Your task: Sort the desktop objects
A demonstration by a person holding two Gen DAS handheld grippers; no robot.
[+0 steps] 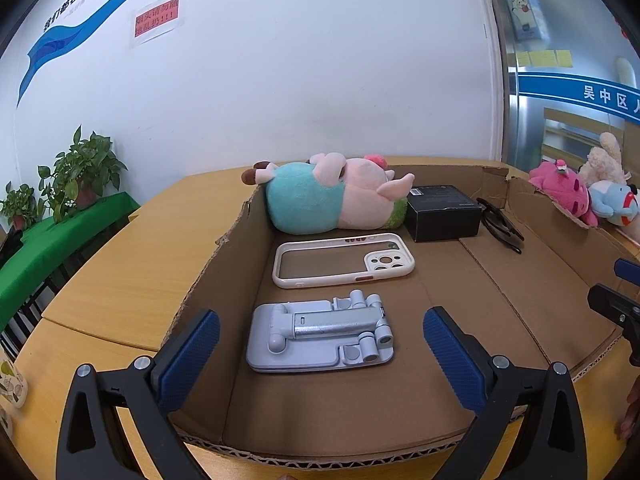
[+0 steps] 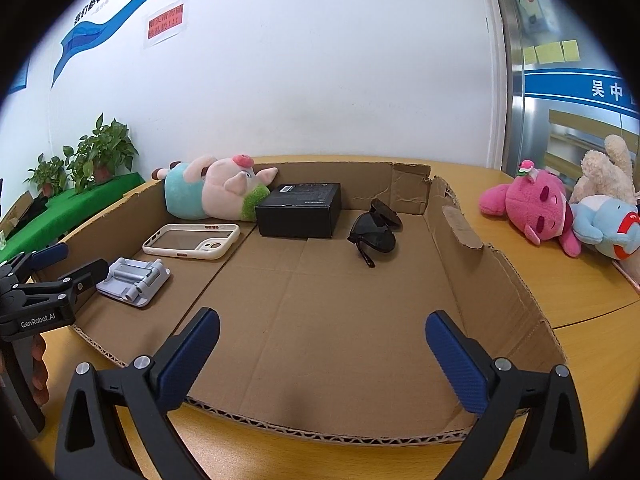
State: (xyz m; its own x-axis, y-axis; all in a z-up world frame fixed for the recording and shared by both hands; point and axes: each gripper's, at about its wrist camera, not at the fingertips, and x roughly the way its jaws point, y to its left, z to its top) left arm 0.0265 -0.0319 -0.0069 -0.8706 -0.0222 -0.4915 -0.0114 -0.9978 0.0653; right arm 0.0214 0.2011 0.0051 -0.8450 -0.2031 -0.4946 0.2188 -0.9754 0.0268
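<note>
Cardboard tray (image 2: 500,280) holding five things already: plush pig (image 2: 212,192) at ten o'clock, black box (image 2: 298,210) at twelve, sunglasses (image 2: 374,230) at one, phone case (image 2: 192,240) and grey phone stand (image 1: 320,330) down the left. Three soft toys (image 2: 560,212) at two o'clock outside, seemingly unsorted. Left gripper (image 1: 320,346) and right gripper (image 2: 322,344) both wide, empty. Nothing blocking.

The black box (image 1: 444,212) hides part of the sunglasses (image 1: 502,226) behind it.
</note>
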